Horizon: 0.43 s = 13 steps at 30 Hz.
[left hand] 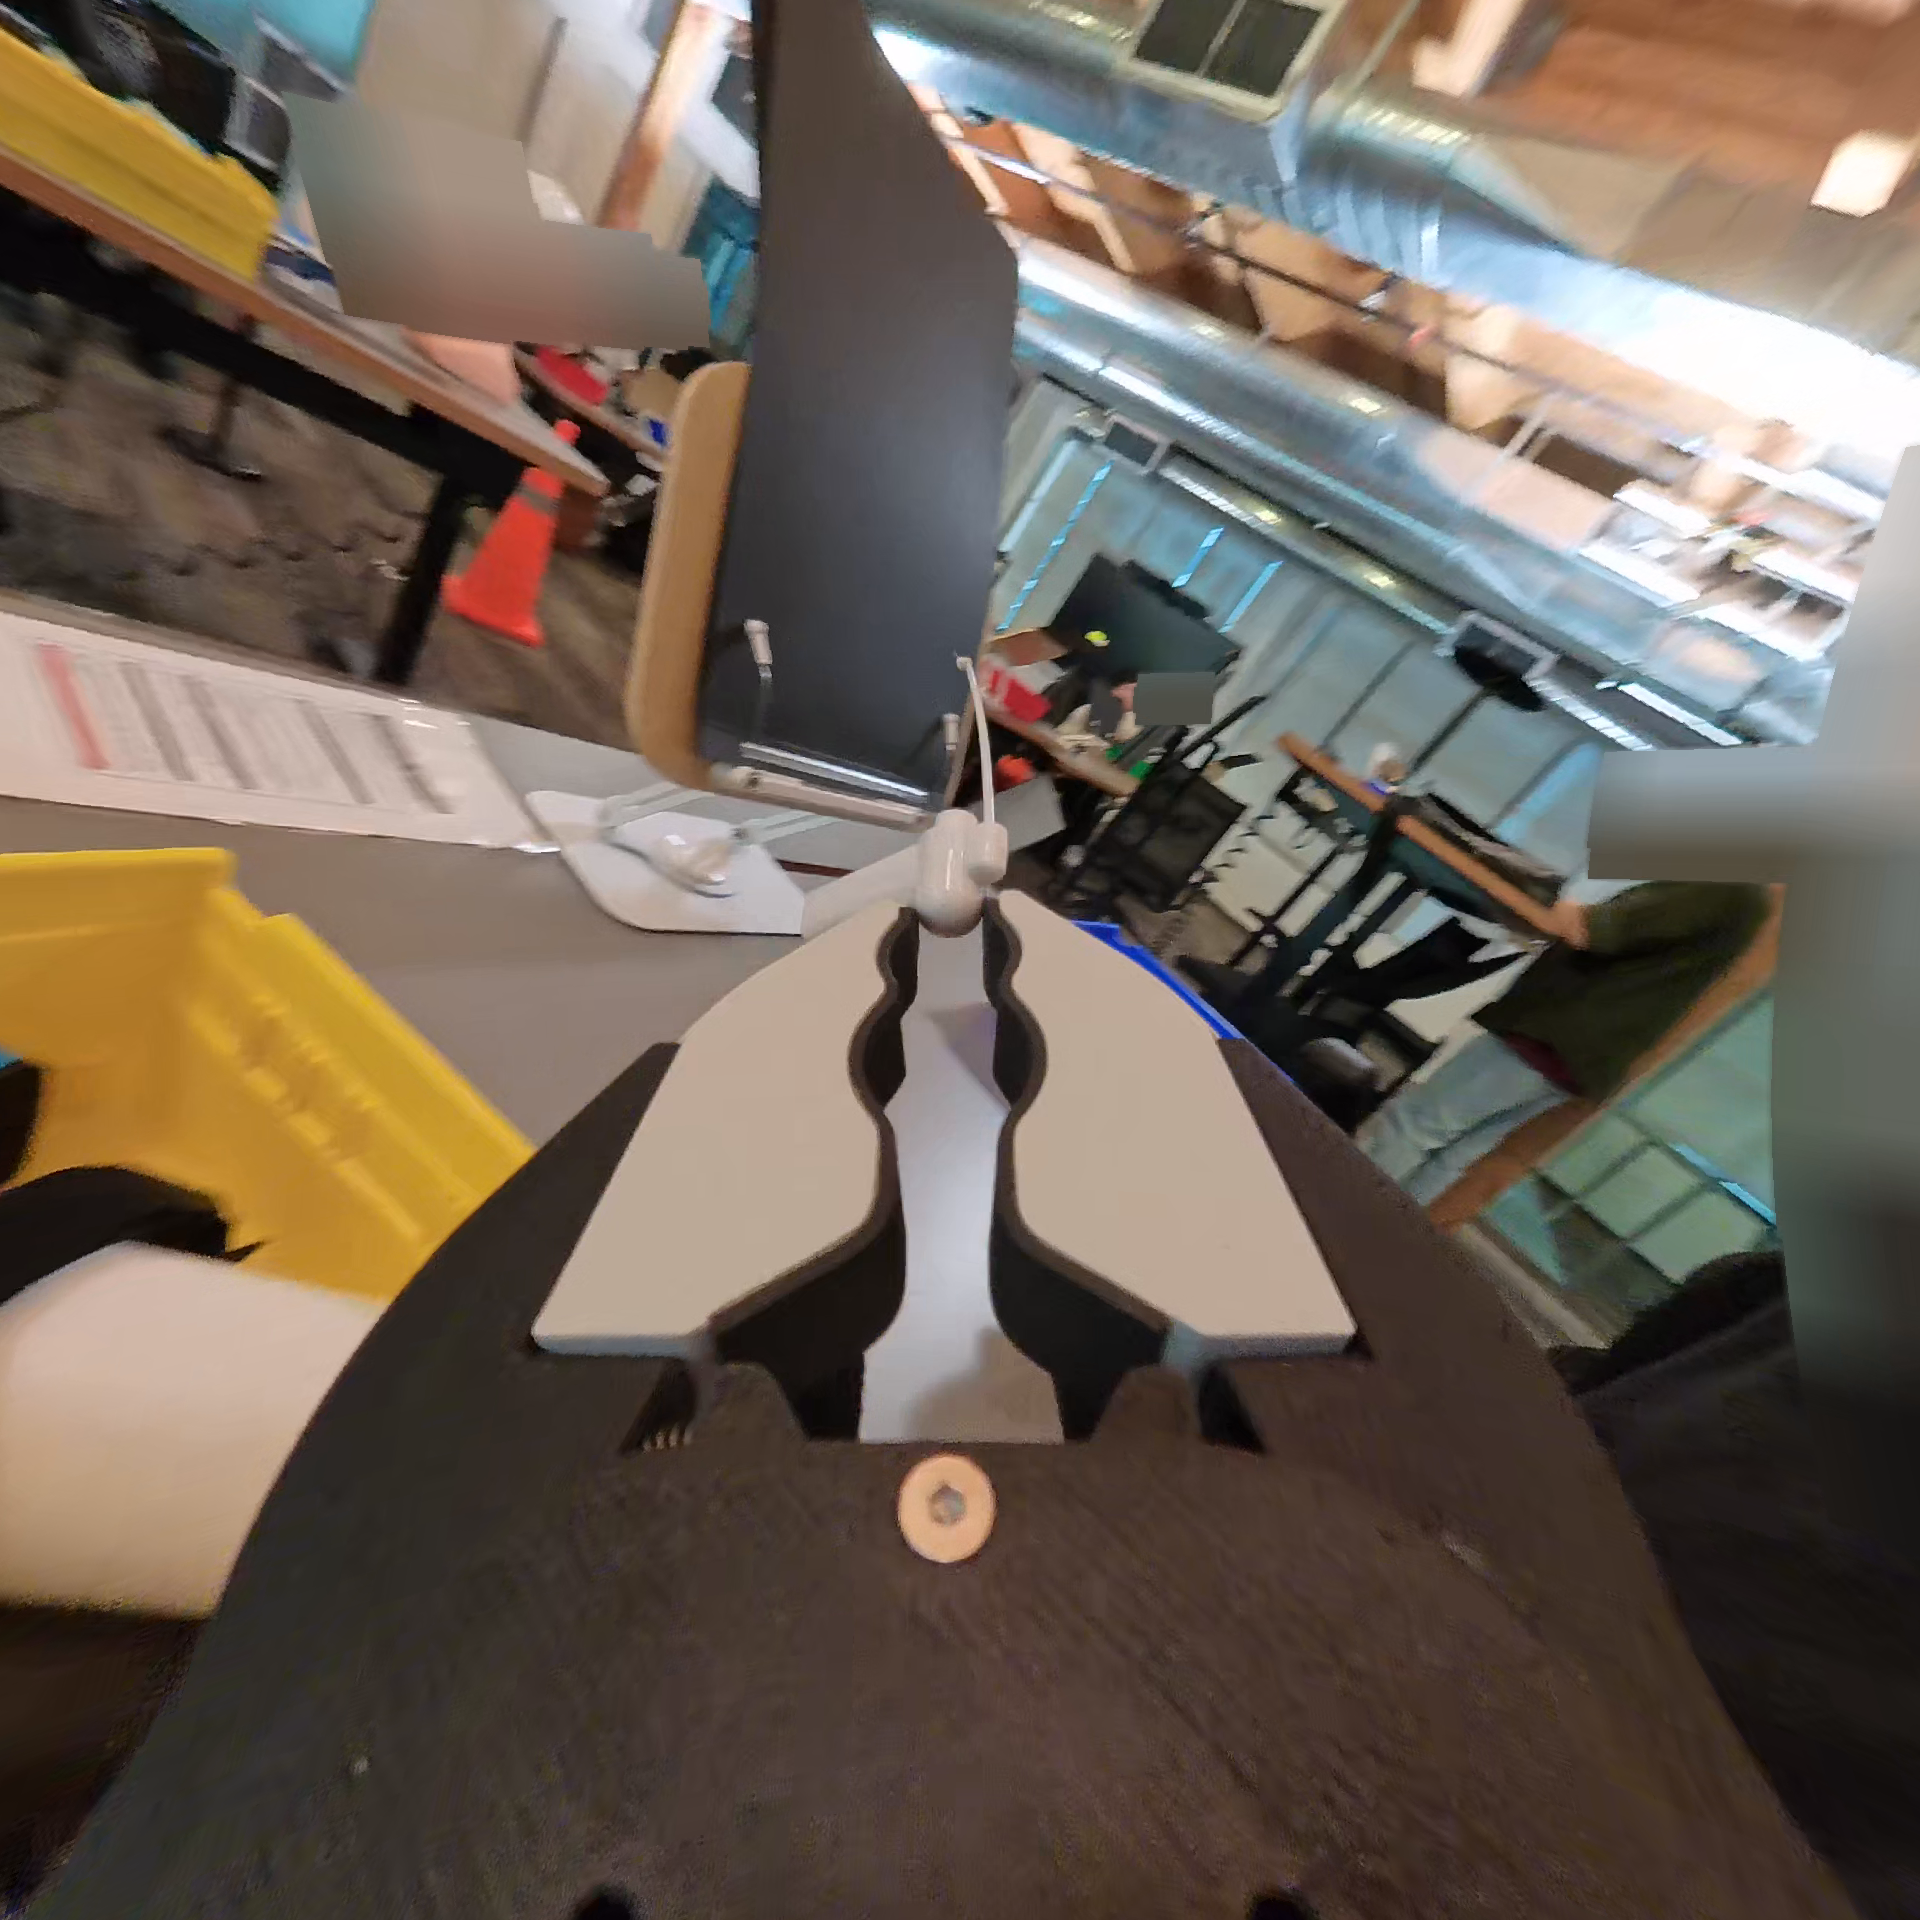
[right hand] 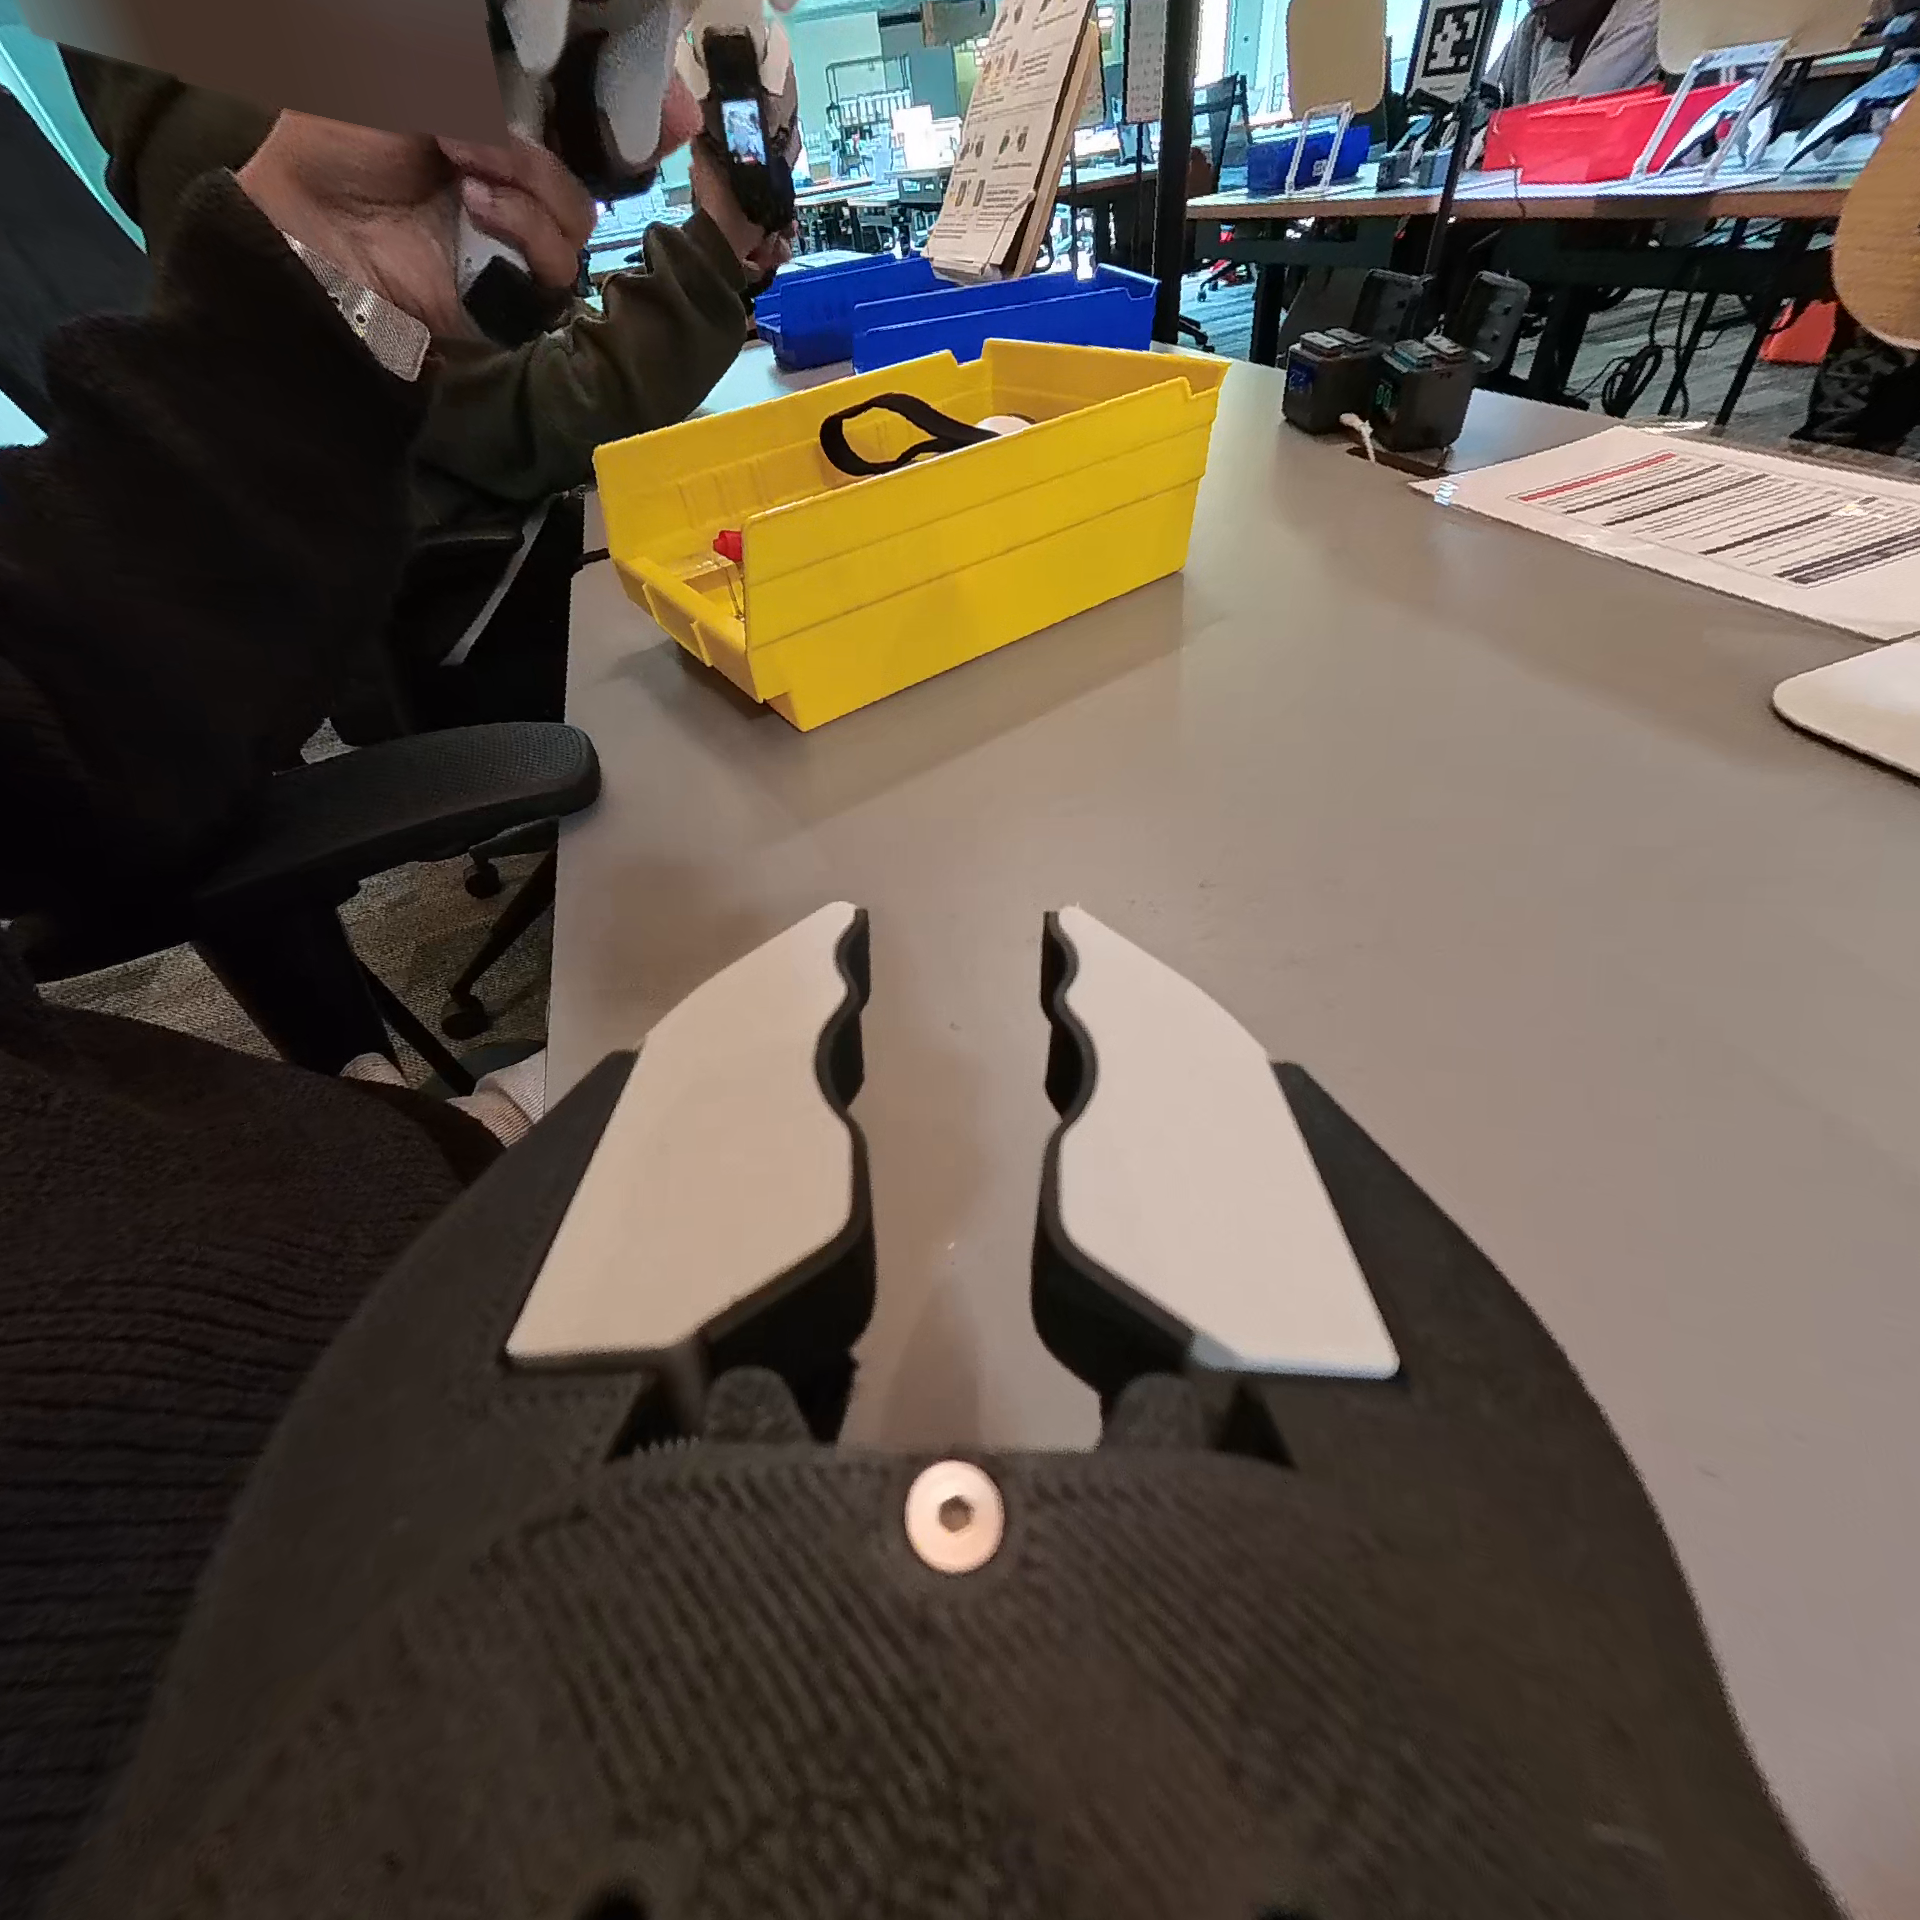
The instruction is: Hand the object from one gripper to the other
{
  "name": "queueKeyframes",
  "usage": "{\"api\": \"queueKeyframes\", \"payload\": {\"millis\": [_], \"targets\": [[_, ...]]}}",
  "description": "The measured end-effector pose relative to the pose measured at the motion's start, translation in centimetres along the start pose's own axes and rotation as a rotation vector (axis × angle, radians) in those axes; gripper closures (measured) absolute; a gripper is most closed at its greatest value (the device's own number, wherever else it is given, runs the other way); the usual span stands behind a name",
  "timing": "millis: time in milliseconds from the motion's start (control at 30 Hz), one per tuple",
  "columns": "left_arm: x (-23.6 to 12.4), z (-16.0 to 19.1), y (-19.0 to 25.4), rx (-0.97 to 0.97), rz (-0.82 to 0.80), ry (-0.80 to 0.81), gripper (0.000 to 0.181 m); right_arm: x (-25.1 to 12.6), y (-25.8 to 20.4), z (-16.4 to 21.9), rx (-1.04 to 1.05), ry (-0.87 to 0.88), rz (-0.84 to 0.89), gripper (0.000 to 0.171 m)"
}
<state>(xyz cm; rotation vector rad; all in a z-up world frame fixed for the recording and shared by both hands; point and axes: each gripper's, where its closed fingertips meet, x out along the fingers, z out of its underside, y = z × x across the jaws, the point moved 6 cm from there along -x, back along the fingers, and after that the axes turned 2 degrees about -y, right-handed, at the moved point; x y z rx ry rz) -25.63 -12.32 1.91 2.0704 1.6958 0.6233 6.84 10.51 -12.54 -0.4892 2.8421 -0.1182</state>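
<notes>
My left gripper (left hand: 951, 923) is shut on a small white plastic piece (left hand: 954, 871) with a thin white tail that sticks up. It holds the piece at its fingertips, raised above the grey table (left hand: 499, 935) and tilted. In the right wrist view the left gripper (right hand: 613, 94) shows at the top left, held high in a person's hand. My right gripper (right hand: 954, 925) is open and empty, low over the grey table (right hand: 1351, 935) near its front edge. The white piece does not show in the right wrist view.
A yellow bin (right hand: 935, 582) holding a black strap stands at the table's left side, with blue bins (right hand: 966, 312) behind it. A printed sheet (right hand: 1714, 520), a white stand base (right hand: 1860, 707) and chargers (right hand: 1382, 384) lie to the right. A black panel (left hand: 862, 416) stands ahead of the left gripper. My right fingertips sit around 35 cm from my left ones.
</notes>
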Motion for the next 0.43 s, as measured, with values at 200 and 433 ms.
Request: {"api": "queueKeyframes", "payload": {"millis": [200,433], "targets": [[5.3,2.8,2.1,-0.127,0.246,-0.052,0.169,-0.7,0.0,-1.0,-0.082,0.062,0.099,0.144],[14.3,11.7,4.8,-0.397,0.511,-0.235,0.169,-2.3,-0.6,-2.5,-0.366,0.165,0.291,0.14]]}}
